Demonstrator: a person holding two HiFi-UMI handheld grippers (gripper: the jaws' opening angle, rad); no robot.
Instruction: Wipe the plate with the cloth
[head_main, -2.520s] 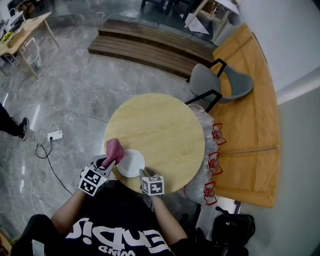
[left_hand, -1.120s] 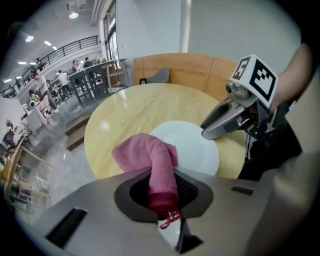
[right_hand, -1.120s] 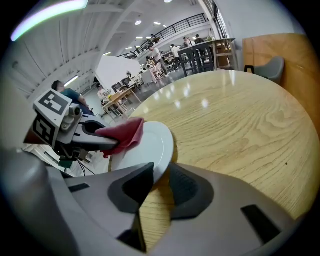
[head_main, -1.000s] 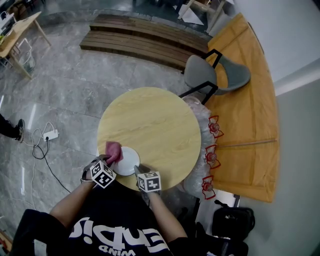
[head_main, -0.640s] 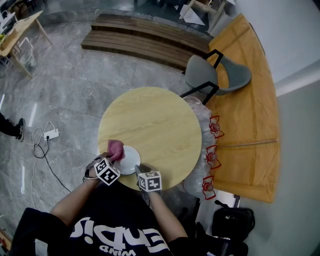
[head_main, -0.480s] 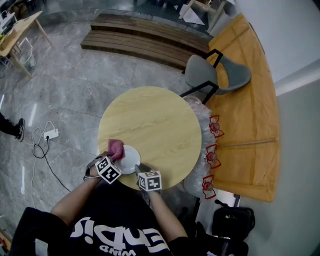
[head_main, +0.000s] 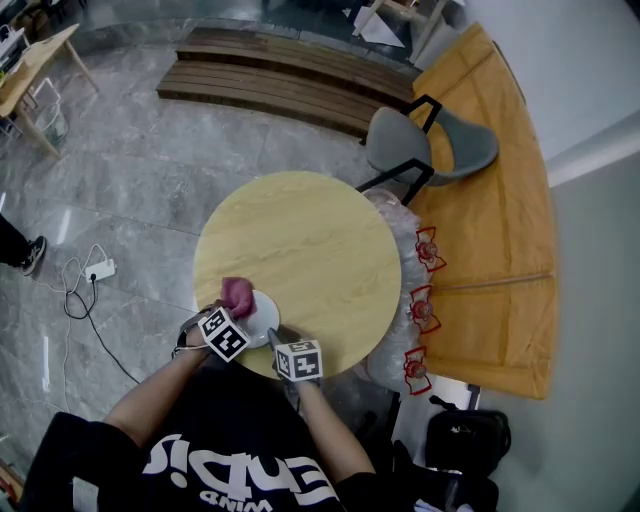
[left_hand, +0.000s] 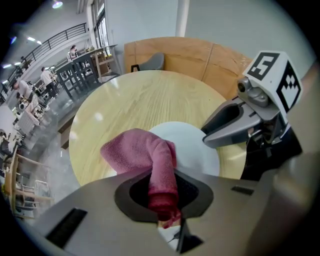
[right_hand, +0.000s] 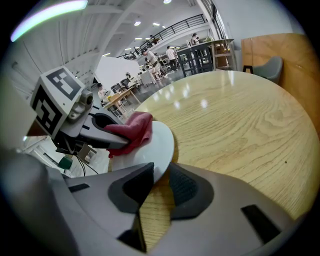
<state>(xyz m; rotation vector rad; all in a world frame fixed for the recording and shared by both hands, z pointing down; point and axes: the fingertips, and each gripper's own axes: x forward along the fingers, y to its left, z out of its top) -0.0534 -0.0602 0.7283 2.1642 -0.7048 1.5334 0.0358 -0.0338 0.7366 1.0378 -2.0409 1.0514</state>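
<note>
Round light-wood worktop (head_main: 300, 240), grey marble floor (head_main: 120, 180). One white plate (right_hand: 157, 142) clenched in right tongs (right_hand: 159, 187), one pink cloth (left_hand: 145, 150) gripped by left tongs (left_hand: 165, 195).

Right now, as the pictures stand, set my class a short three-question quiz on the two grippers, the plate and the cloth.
1. True or false: the left gripper is shut on the pink cloth.
2. What does the right gripper grip? A: the rim of the white plate. B: the cloth. C: nothing.
3. Short answer: what shape is the top of the wooden table?

Key: 1 true; 2 A; 3 round.
</note>
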